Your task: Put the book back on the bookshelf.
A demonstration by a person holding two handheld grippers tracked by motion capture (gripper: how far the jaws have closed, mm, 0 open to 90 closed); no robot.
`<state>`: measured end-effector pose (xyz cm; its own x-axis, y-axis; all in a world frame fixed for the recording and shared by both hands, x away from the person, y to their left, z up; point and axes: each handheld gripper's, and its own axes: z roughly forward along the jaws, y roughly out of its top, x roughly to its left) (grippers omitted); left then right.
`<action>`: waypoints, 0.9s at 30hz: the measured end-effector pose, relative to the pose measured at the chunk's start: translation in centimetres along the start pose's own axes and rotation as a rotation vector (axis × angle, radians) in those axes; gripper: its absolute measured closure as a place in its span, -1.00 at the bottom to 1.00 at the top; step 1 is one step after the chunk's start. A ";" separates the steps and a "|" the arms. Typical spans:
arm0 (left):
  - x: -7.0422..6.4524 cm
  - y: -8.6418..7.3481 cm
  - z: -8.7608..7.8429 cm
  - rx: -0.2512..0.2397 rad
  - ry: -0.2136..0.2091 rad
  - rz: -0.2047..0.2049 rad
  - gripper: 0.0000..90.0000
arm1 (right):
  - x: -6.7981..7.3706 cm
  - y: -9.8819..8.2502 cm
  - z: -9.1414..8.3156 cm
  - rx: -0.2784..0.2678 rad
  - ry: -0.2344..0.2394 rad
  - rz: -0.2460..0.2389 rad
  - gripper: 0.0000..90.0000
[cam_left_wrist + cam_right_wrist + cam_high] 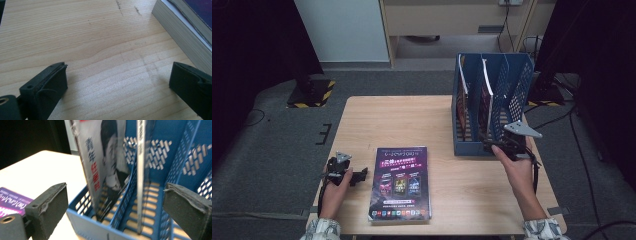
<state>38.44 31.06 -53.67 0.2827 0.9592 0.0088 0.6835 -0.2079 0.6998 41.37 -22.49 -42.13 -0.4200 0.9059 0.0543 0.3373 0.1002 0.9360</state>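
Note:
A purple-covered book (pixel 401 183) lies flat at the table's front centre; its page edge (pixel 183 37) shows at the upper right of the left gripper view. My left gripper (pixel 360 175) rests on the table just left of the book, open, with bare wood (pixel 117 75) between its jaws. A blue slotted file rack (pixel 490 102) stands at the right, with magazines upright in its left and middle slots. My right gripper (pixel 492 145) is at the rack's front edge, open, facing a standing magazine (pixel 105 162) and a thin one (pixel 140 170) seen edge-on.
The light wooden table (pixel 412 125) has bare wood behind the book and left of the rack. The rack's right slot (pixel 187 170) looks free. Dark floor, cables and a stand base (pixel 312 92) surround the table.

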 end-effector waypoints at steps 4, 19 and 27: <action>0.0 0.0 0.0 0.001 -0.005 0.006 -0.99 | 1.1 -1.2 0.0 0.019 0.003 -0.003 -0.82; 0.0 0.0 0.0 -0.002 -0.012 0.010 -0.99 | 6.2 -2.6 0.2 0.047 0.082 -0.051 -0.75; 0.0 0.2 -0.2 -0.002 -0.015 -0.003 -0.90 | 8.1 -3.8 1.0 0.083 0.142 -0.065 -0.63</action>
<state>38.43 31.05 -53.44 0.2907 0.9568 -0.0038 0.6827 -0.2046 0.7014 37.50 -15.10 -45.56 -0.5560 0.8297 0.0492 0.3719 0.1954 0.9075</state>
